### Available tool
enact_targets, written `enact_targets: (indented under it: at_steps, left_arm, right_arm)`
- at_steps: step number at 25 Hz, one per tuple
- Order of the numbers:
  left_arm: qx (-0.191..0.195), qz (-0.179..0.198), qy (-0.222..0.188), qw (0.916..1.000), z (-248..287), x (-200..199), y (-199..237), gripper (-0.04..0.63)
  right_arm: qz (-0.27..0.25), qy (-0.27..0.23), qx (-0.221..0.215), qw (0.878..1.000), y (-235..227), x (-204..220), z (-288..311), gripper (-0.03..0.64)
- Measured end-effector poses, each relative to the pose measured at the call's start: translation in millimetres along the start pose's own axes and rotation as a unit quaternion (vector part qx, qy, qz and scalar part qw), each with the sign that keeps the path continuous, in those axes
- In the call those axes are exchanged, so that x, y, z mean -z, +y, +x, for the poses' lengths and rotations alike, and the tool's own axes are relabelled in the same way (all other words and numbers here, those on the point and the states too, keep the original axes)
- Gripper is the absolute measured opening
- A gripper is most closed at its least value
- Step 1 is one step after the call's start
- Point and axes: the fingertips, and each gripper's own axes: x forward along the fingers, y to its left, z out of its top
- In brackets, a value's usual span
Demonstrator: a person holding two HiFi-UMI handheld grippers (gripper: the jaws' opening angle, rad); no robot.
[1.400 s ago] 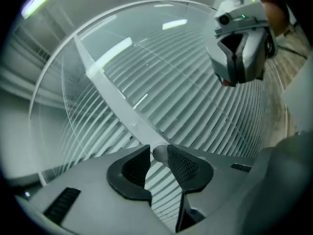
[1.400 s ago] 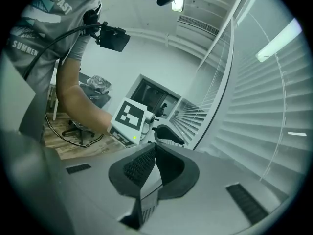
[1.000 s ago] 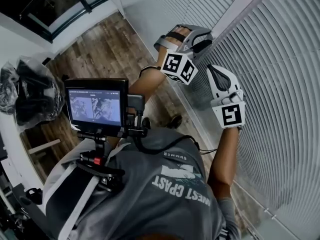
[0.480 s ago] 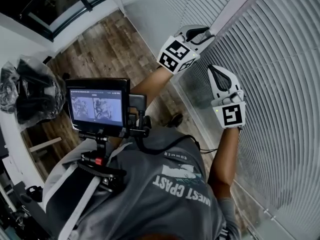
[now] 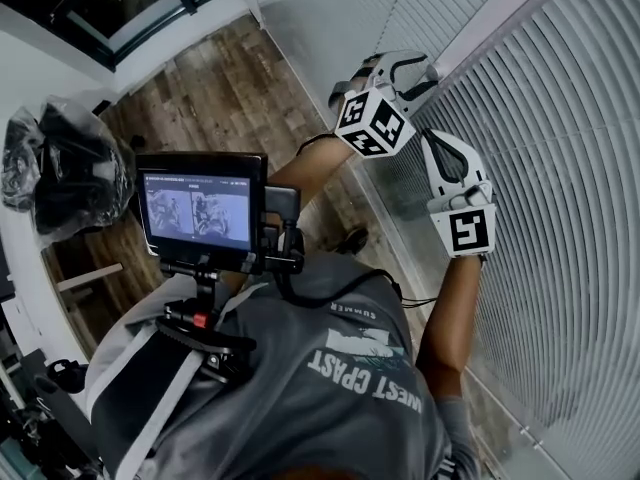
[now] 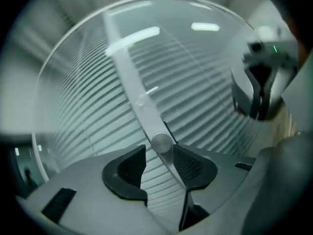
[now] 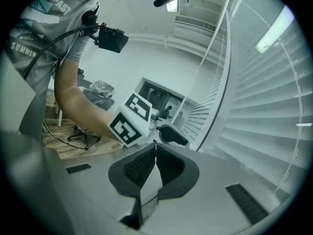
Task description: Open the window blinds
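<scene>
— Where are the blinds?
— The window blinds (image 5: pixel 560 168) fill the whole right side, their slats running from far to near beside the person.
— And the left tongs?
— The left tongs (image 6: pixel 159 153) are at the far end, against the blinds. Their jaws are wide and have just been opening. A round-ended rod (image 6: pixel 161 142) stands between the pads, unpinched.
— The right tongs?
— The right tongs (image 7: pixel 155 148) are just nearer, with their jaws pressed together on nothing.
</scene>
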Motion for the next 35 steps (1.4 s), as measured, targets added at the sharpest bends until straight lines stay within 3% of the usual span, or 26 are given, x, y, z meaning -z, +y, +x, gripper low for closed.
enact_targets:
  at_steps: [1,2,3,5,6,7,8,10,12,13,17,18,20,22,23,24,26,27,28,29,30,31,32,33,34,35]
  left_arm:
    - [-0.013,0.085,0.018,0.9961,1.0,1.9,-2.8,0.166]
    - [-0.018,0.124,0.026,0.9918,1.6,3.9,-4.7,0.110]
    - [-0.011,0.113,0.024,0.9932,1.9,6.5,-5.9,0.102]
    - [0.024,-0.030,0.005,0.9993,2.4,14.7,-6.5,0.080]
    - [0.042,-0.134,-0.011,0.9900,3.2,19.5,-4.2,0.000]
    - [0.053,-0.225,-0.027,0.9724,3.5,23.1,0.3,0.000]
    - [0.054,-0.273,-0.039,0.9597,2.7,24.7,5.5,0.000]
    - [0.038,-0.232,-0.043,0.9711,-0.6,22.0,11.1,0.017]
    - [0.024,-0.142,-0.044,0.9886,-5.6,14.4,10.3,0.173]
    - [0.021,-0.095,-0.045,0.9943,-7.8,10.4,7.8,0.189]
    - [0.012,0.076,-0.027,0.9967,-2.1,-6.4,-7.8,0.187]
    - [0.008,0.096,-0.019,0.9952,-0.4,-8.0,-9.5,0.134]
    - [0.012,0.080,-0.015,0.9966,0.8,-7.1,-10.1,0.127]
    - [0.039,-0.043,-0.035,0.9977,1.9,-4.0,-6.7,0.126]
    - [0.063,-0.154,-0.055,0.9846,2.7,-3.1,-3.6,0.126]
    - [0.089,-0.282,-0.079,0.9521,3.2,-3.0,-0.2,0.126]
    - [0.129,-0.507,-0.120,0.8436,2.5,-3.2,5.9,0.127]
    - [0.140,-0.578,-0.134,0.7929,1.4,-3.2,7.9,0.127]
    - [0.145,-0.620,-0.143,0.7573,0.1,-3.2,9.1,0.127]
    - [0.147,-0.638,-0.147,0.7415,-0.9,-3.2,9.5,0.129]
    - [0.144,-0.628,-0.146,0.7506,-1.3,-3.3,9.1,0.129]
    - [0.134,-0.588,-0.137,0.7856,-1.2,-3.6,8.2,0.129]
    - [0.116,-0.517,-0.122,0.8394,-1.1,-4.2,7.4,0.129]
    - [0.088,-0.418,-0.103,0.8983,-1.6,-5.1,7.3,0.138]
    - [0.056,-0.303,-0.083,0.9477,-2.8,-6.3,7.8,0.151]
    - [0.027,-0.190,-0.065,0.9793,-4.2,-7.6,7.9,0.156]
  right_arm:
    - [0.000,0.001,0.001,1.000,0.0,0.7,0.0,0.002]
    - [-0.001,0.003,0.001,1.000,0.4,1.6,0.3,0.002]
    - [-0.002,0.005,0.001,1.000,1.4,2.2,1.0,0.002]
    - [-0.003,0.007,0.000,1.000,3.1,1.7,2.9,0.002]
    - [-0.003,0.006,0.001,1.000,3.1,0.7,3.7,0.002]
    - [-0.001,0.005,0.001,1.000,2.3,-0.2,4.0,0.002]
    - [0.001,0.005,0.002,1.000,1.1,-0.8,3.8,0.002]
    - [0.002,0.008,0.004,1.000,-2.5,0.1,2.1,0.002]
    - [0.005,0.013,0.007,1.000,-5.5,3.4,1.8,0.002]
    - [0.008,0.014,0.008,1.000,-5.8,5.6,2.9,0.002]
    - [0.009,0.011,0.008,1.000,-4.7,10.1,7.2,0.002]
    - [0.008,0.011,0.007,1.000,-3.5,10.1,7.5,0.002]
    - [0.006,0.011,0.004,1.000,-1.3,9.9,9.5,0.002]
    - [0.008,0.010,0.002,1.000,-1.3,9.8,12.8,0.002]
    - [0.010,0.010,0.002,1.000,-2.1,9.8,13.8,0.002]
    - [0.012,0.010,0.003,1.000,-3.2,9.8,14.1,0.002]
    - [0.013,0.012,0.004,1.000,-4.9,10.5,12.9,0.002]
    - [0.013,0.014,0.004,1.000,-4.9,11.4,11.9,0.002]
    - [0.013,0.015,0.005,1.000,-4.4,12.4,10.9,0.002]
    - [0.013,0.016,0.006,1.000,-3.6,13.3,10.2,0.002]
    - [0.013,0.017,0.007,1.000,-3.3,14.0,9.8,0.002]
    - [0.012,0.017,0.006,1.000,-3.7,13.9,9.6,0.002]
    - [0.013,0.017,0.006,1.000,-4.7,12.9,9.6,0.002]
    - [0.014,0.016,0.005,1.000,-6.0,11.5,9.5,0.002]
    - [0.015,0.014,0.004,1.000,-7.2,10.3,9.2,0.002]
    - [0.017,0.014,0.004,1.000,-8.3,9.7,8.8,0.002]
